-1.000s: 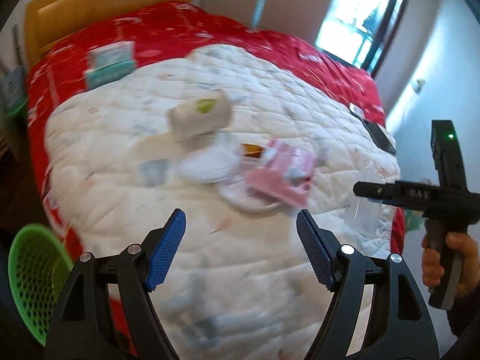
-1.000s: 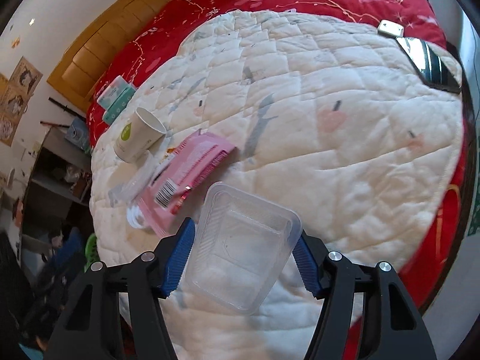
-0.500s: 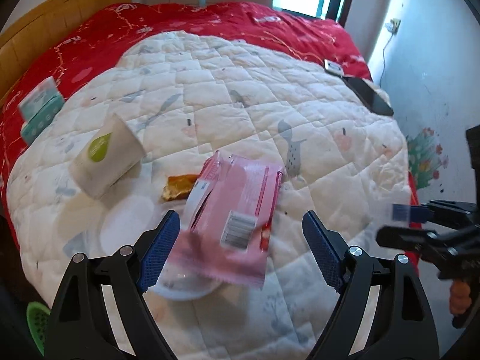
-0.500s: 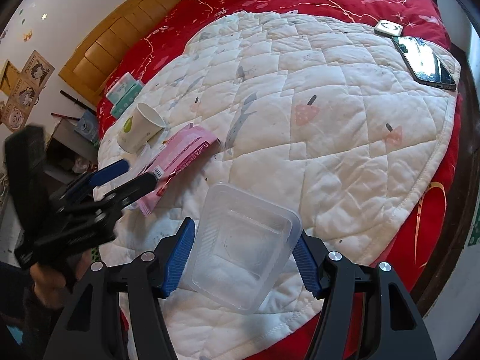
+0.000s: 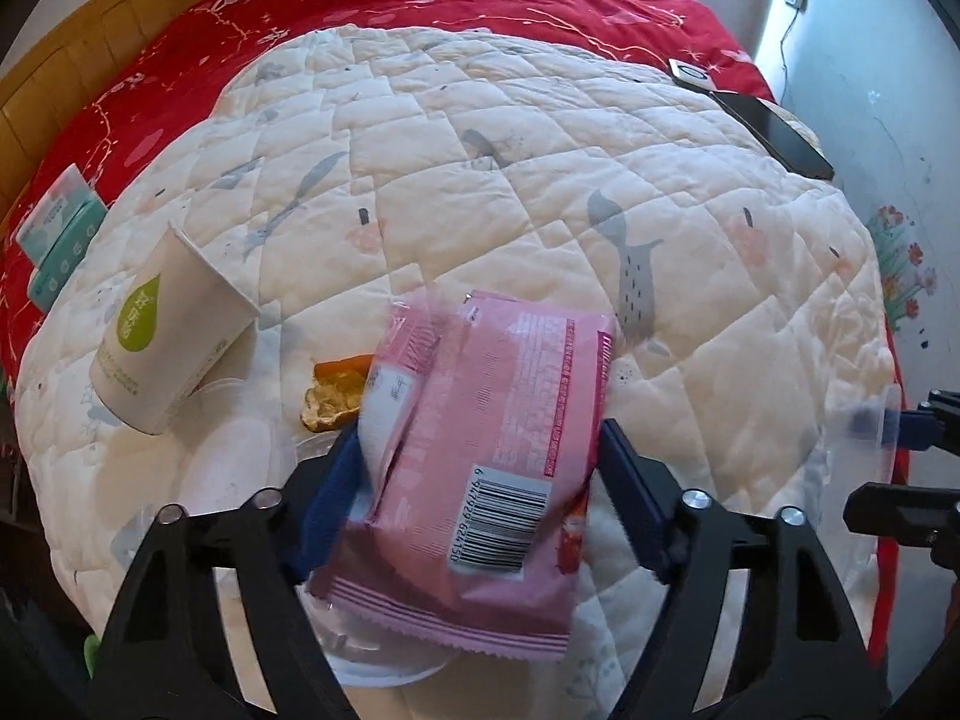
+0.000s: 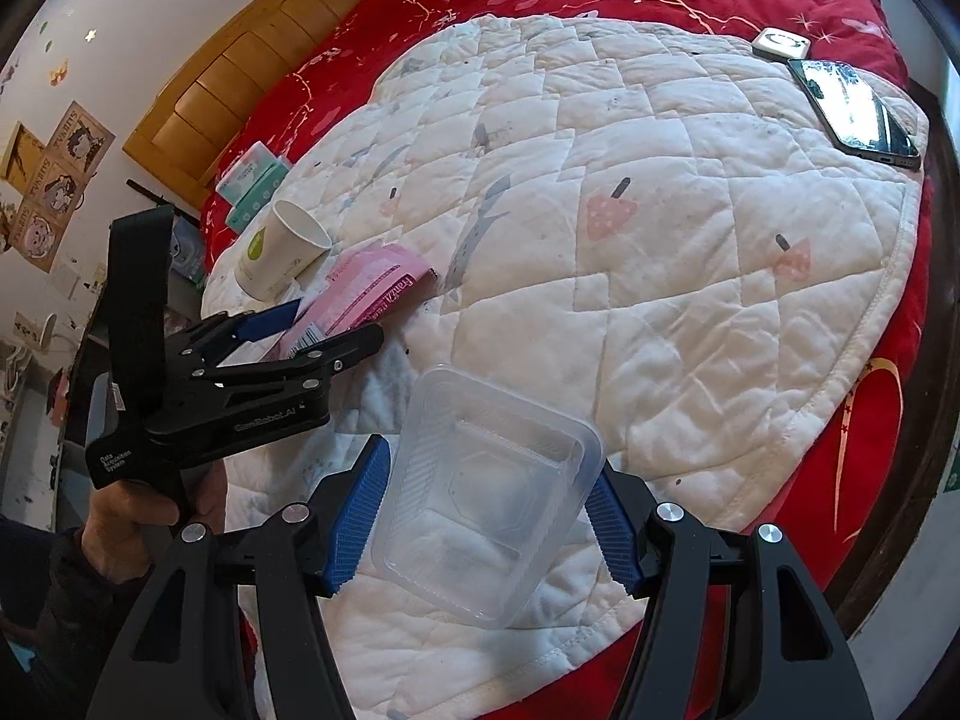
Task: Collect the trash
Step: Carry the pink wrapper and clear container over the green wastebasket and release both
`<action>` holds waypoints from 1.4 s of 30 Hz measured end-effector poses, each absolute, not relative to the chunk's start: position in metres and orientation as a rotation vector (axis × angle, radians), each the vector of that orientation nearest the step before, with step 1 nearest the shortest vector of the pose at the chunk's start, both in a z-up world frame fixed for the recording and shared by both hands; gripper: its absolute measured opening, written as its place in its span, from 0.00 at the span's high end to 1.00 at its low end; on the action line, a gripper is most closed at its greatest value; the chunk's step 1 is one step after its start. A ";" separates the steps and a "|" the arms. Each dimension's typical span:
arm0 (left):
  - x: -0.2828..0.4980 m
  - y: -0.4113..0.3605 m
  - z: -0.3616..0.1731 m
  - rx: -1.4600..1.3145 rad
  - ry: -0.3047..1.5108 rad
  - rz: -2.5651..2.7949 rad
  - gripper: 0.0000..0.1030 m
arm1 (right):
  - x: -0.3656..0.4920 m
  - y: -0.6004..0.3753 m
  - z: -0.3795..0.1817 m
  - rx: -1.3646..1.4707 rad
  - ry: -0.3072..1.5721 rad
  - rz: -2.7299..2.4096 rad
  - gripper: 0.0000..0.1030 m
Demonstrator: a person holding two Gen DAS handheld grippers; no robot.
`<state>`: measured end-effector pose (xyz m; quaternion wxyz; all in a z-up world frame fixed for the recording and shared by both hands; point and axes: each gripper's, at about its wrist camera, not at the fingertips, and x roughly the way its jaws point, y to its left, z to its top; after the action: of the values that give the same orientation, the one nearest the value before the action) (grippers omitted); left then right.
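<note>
Pink wrapper: flat pink plastic snack wrapper (image 5: 480, 468), glossy, barcode panel facing up, serrated end seam nearest the camera; on the white quilted bed cover (image 5: 540, 192), partly over a clear round plastic lid (image 5: 384, 654).
Left gripper (image 5: 474, 492): blue ribbed fingers (image 5: 327, 504) either side of the pink wrapper and closing on it; actual contact of the pads not clear.
Right gripper (image 6: 480, 516): clenched on a clear rectangular plastic food tray (image 6: 486, 498), stepped base, thin rounded rim, held above the bed's near edge.
Other trash: white paper cup with a green drop logo (image 5: 162, 330), tipped on its side; orange peel scrap (image 5: 333, 396) beside the wrapper.
Hidden or unclear: lid mostly covered by the wrapper; small print on the wrapper unreadable; tray barely visible in the left wrist view.
Surroundings: red patterned bedspread (image 5: 420, 6) under the cover; black smartphone (image 6: 852, 114) near the far corner.
</note>
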<state>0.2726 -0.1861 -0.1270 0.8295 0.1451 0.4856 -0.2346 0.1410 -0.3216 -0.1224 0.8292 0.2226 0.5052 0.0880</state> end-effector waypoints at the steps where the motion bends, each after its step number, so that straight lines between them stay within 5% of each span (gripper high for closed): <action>1: 0.271 -0.185 -0.126 0.303 1.021 -0.497 0.33 | 0.141 -0.321 -0.122 0.472 1.072 0.188 0.40; 7: 0.266 -0.181 -0.114 0.267 0.982 -0.514 0.48 | 0.138 -0.320 -0.119 0.465 1.063 0.184 0.40; 26: 0.198 -0.074 -0.047 -0.040 0.817 -0.431 0.49 | 0.140 -0.261 -0.088 0.378 1.021 0.310 0.40; 42: 0.148 0.095 -0.060 -0.207 0.812 -0.082 0.49 | 0.150 -0.154 -0.077 0.283 1.048 0.512 0.40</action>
<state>0.1476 0.0950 -0.0599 0.9126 -0.1004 0.3943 -0.0399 0.1502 -0.1538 -0.0773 0.8254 0.1332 0.4930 0.2408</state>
